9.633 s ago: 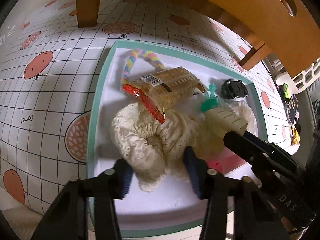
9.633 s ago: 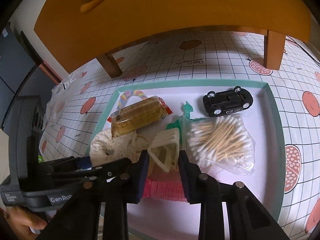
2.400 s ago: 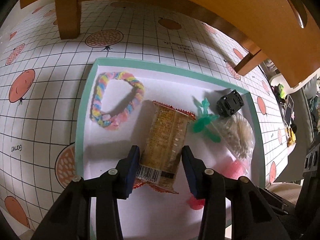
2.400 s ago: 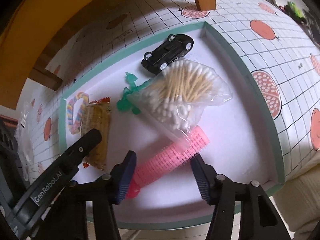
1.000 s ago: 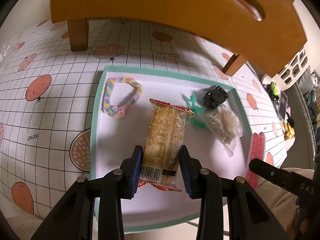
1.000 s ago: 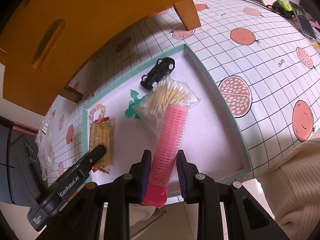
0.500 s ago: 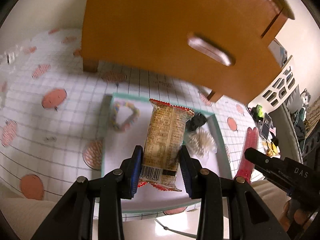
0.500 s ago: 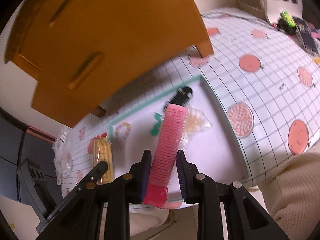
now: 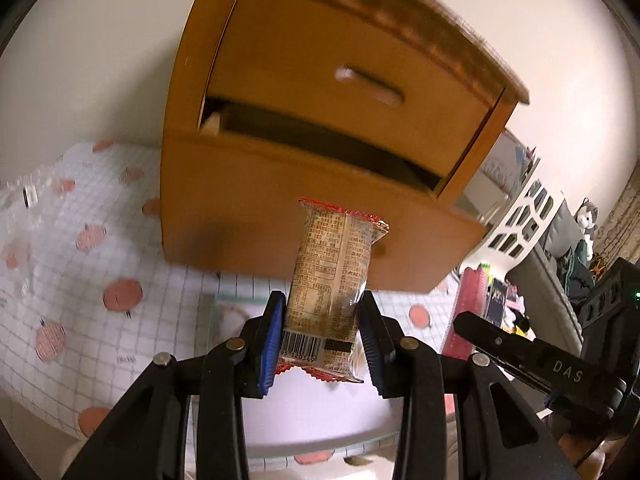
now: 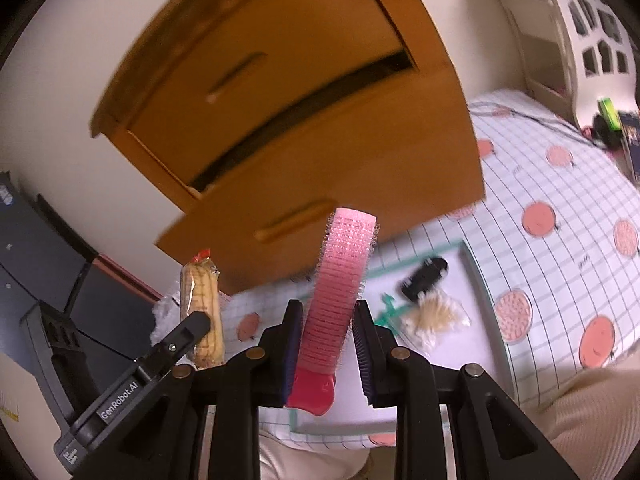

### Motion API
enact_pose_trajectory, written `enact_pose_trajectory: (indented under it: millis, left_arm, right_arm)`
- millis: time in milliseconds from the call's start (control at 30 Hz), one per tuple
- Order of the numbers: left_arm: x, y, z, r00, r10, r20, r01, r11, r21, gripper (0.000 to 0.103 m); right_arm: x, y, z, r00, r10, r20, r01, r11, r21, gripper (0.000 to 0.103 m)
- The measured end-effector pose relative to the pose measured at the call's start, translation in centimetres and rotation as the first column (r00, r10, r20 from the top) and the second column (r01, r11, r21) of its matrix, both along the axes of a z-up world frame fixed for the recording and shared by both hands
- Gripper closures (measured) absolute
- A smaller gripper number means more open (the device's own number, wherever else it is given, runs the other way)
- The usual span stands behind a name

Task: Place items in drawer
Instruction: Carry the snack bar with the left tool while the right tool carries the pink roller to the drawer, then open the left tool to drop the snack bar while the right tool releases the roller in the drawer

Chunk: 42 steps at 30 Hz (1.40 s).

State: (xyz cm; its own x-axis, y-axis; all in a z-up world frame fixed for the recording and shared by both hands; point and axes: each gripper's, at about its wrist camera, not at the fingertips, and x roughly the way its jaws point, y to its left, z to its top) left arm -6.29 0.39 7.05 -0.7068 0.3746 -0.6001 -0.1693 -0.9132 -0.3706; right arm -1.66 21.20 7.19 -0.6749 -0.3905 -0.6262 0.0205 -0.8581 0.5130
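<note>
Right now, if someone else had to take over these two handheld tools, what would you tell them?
Left tool: shut on the snack packet, held up in front of the wooden cabinet.
Right tool: shut on the pink hair roller, also raised.
The lower drawer stands pulled out; what is inside cannot be seen.
On the tray lie the black toy car, the bag of cotton swabs and a green plastic piece.
Left: drop both held items into the drawer, then fetch what lies on the tray.
</note>
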Motion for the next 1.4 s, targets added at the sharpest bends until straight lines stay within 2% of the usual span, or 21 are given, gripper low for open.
enact_pose_trajectory:
  millis: [200, 433, 767, 1033, 1400]
  left_arm:
    - [-1.1, -0.4, 3.9, 0.996, 0.002, -0.085, -0.001, 1.000, 0.008, 0.065]
    - [-2.8, -0.7, 8.3, 0.985, -0.005, -0.170, 0.001, 1.000, -0.028, 0.065]
    - [-6.1, -0.9, 11.1, 0.978, 0.004, -0.210, -0.016, 0.998, -0.056, 0.065]
    - [-8.8, -1.0, 11.0, 0.981, 0.011, -0.192, -0.024, 0.997, -0.070, 0.065]
    - [-12.4, -1.1, 7.9, 0.994, 0.025, -0.110, -0.034, 0.996, -0.086, 0.065]
  right_arm:
    - [-0.6, -0.6, 3.7, 0.995, 0.038, -0.089, -0.037, 0.999, 0.012, 0.076]
    - [-2.7, -0.7, 8.0, 0.983, 0.053, -0.176, -0.047, 0.998, 0.038, 0.076]
    - [-7.2, -0.5, 12.6, 0.968, 0.068, -0.243, -0.046, 0.994, 0.096, 0.076]
    - [-10.9, -0.8, 12.5, 0.972, 0.075, -0.224, -0.043, 0.988, 0.146, 0.076]
    - [-15.1, 0.2, 10.0, 0.985, 0.062, -0.160, -0.026, 0.977, 0.213, 0.076]
